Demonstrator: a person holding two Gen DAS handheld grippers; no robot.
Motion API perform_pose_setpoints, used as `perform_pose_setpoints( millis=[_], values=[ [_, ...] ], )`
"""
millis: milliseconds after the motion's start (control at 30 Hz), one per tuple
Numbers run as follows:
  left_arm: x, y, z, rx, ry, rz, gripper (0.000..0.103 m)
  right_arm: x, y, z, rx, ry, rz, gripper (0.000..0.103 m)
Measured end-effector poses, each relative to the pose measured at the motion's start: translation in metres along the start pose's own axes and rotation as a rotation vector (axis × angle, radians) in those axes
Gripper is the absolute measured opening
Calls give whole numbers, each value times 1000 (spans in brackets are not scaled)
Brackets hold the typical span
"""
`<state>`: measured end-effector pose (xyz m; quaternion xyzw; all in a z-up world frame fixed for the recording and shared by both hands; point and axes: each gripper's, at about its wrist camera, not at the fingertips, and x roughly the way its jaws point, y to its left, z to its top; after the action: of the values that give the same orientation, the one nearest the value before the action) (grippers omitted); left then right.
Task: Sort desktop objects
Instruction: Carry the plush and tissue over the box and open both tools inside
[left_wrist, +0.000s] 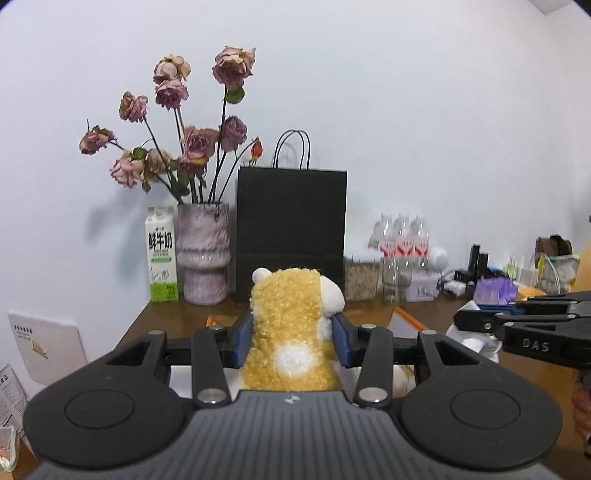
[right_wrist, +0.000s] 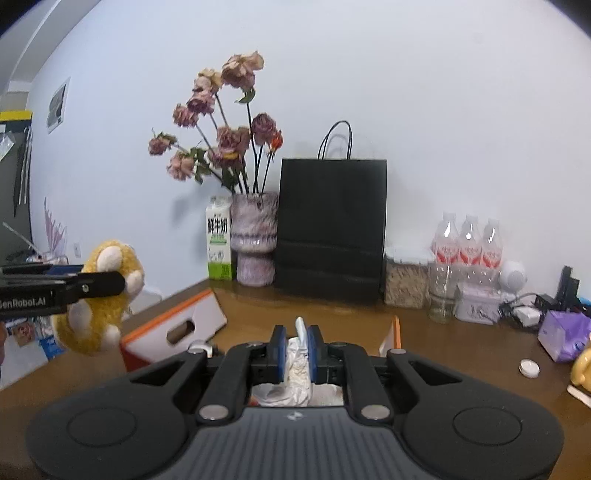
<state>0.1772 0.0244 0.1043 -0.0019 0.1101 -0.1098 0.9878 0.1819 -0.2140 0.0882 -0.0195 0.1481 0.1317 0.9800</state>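
Note:
My left gripper (left_wrist: 293, 332) is shut on a yellow and white plush toy (left_wrist: 291, 325) and holds it up in the air above the brown desk (left_wrist: 177, 317). In the right wrist view the toy (right_wrist: 107, 295) hangs at the far left in the left gripper (right_wrist: 110, 284). My right gripper (right_wrist: 298, 345) is shut on a crumpled white paper wad (right_wrist: 297, 365), over an orange-rimmed white box (right_wrist: 173, 325). The right gripper (left_wrist: 476, 319) also shows at the right edge of the left wrist view.
At the back wall stand a milk carton (right_wrist: 218, 242), a vase of dried roses (right_wrist: 255, 240), a black paper bag (right_wrist: 332, 225), a grain jar (right_wrist: 406, 277) and three water bottles (right_wrist: 467, 247). A purple tissue pack (right_wrist: 563, 334) and a small white cap (right_wrist: 529, 368) lie at the right.

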Motion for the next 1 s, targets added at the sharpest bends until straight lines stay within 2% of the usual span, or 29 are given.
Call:
perform_pose_setpoints(
  millis=[167, 300, 467, 600, 833, 1000],
  values=[
    [28, -1, 12, -25, -22, 5, 44, 29, 0, 20, 17, -15, -7, 11],
    [64, 4, 15, -69, -8, 22, 44, 58, -6, 31, 40, -14, -16, 11],
    [123, 10, 9, -116, 53, 58, 44, 108, -20, 36, 52, -2, -65, 11],
    [163, 8, -5, -75, 143, 110, 44, 154, -35, 31, 88, 55, -87, 11],
    [184, 10, -24, -42, 223, 137, 44, 196, -56, 6, 117, 180, -140, 11],
    [188, 5, -29, -22, 249, 132, 45, 196, -55, 4, 103, 179, -135, 11]
  ],
)
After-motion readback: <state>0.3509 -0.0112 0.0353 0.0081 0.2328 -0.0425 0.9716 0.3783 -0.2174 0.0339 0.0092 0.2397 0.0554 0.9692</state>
